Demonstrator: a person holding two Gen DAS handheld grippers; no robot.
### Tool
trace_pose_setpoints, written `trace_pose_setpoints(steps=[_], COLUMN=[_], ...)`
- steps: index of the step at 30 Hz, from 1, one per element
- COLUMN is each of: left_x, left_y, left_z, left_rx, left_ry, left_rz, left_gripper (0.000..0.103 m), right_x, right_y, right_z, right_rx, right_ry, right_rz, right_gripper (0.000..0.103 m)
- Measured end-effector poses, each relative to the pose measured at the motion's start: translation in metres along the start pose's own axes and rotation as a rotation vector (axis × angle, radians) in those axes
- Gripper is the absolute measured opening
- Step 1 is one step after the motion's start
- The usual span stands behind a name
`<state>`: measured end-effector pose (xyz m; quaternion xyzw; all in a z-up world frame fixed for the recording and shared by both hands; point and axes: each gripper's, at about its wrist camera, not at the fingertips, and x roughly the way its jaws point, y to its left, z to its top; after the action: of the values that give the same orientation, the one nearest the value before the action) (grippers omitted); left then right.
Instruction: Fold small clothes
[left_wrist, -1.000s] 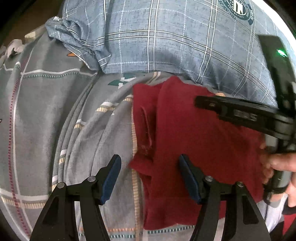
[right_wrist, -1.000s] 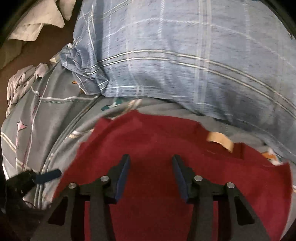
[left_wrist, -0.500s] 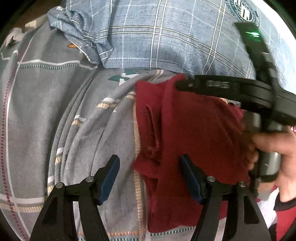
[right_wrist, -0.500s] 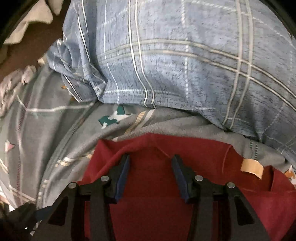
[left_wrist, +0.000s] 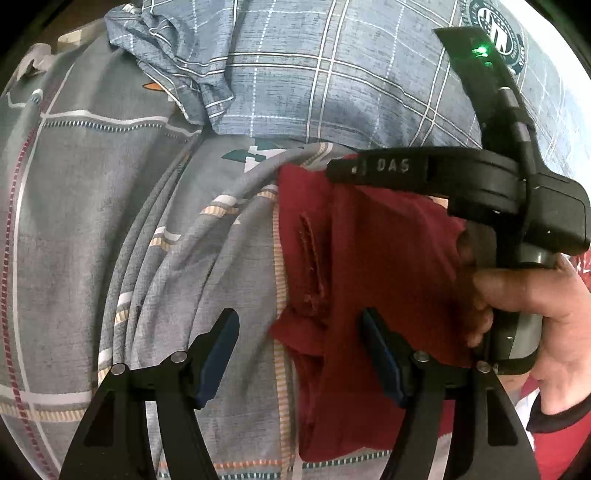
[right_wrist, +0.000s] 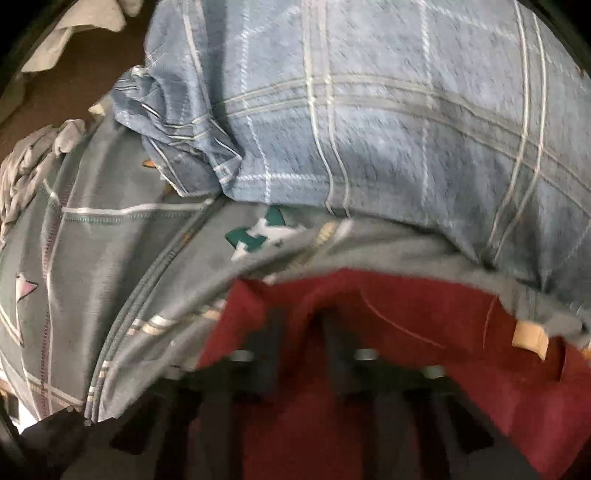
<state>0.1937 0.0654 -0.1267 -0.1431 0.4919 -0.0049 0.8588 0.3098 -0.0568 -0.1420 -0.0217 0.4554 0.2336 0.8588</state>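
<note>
**Mia:** Where is the small dark red cloth garment (left_wrist: 388, 266)?

**Ben:** It lies on the grey patterned bed sheet (left_wrist: 110, 221), just below the blue checked pillow (left_wrist: 332, 81). In the left view it sits at about three o'clock.

**Mia:** What is the right gripper (right_wrist: 301, 332) doing?

**Ben:** Its jaws have just been closing. They look blurry, but they are nearly together, with a hump of red cloth pinched between them near the top edge.

**Mia:** And the left gripper (left_wrist: 299, 354)?

**Ben:** Its fingers stand wide apart. The red cloth's left edge lies between them, but they are not squeezing it.

**Mia:** Is the folding done?

**Ben:** I think not. The left side looks bunched and doubled over, not neat. It looks like the fold is only starting, and smoothing is left.
</note>
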Motion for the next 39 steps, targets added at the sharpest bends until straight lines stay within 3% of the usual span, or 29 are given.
trace_pose_setpoints(steps=[7, 9, 12, 18, 22, 25, 39], left_x=[0.005, 0.005, 0.005, -0.005, -0.010, -0.011, -0.018], left_y=[-0.001, 0.000, 0.000, 0.007, 0.013, 0.014, 0.012], left_z=[0.001, 0.001, 0.002, 0.000, -0.002, -0.005, -0.011], left_rx=[-0.010, -0.016, -0.020, -0.047, -0.076, -0.087, -0.097], left_ry=[0.008, 0.011, 0.012, -0.011, -0.022, -0.019, -0.003], left_rz=[-0.004, -0.007, -0.010, -0.043, -0.074, -0.084, -0.099], left_gripper=[0.067, 0.068, 0.068, 0.068, 0.074, 0.079, 0.079], right_x=[0.016, 0.011, -0.003, -0.028, -0.043, -0.041, -0.045], right_y=[-0.002, 0.001, 0.006, 0.002, -0.008, -0.014, -0.016], right_z=[-0.006, -0.006, -0.007, -0.022, -0.033, -0.037, -0.041], right_rx=[-0.007, -0.009, -0.023, -0.030, -0.014, -0.004, 0.025], right_ry=[0.005, 0.009, 0.002, -0.034, -0.046, -0.031, -0.014], right_rz=[-0.001, 0.036, 0.075, 0.074, 0.067, 0.061, 0.031], right_gripper=[0.016, 0.034, 0.046, 0.053, 0.055, 0.063, 0.065])
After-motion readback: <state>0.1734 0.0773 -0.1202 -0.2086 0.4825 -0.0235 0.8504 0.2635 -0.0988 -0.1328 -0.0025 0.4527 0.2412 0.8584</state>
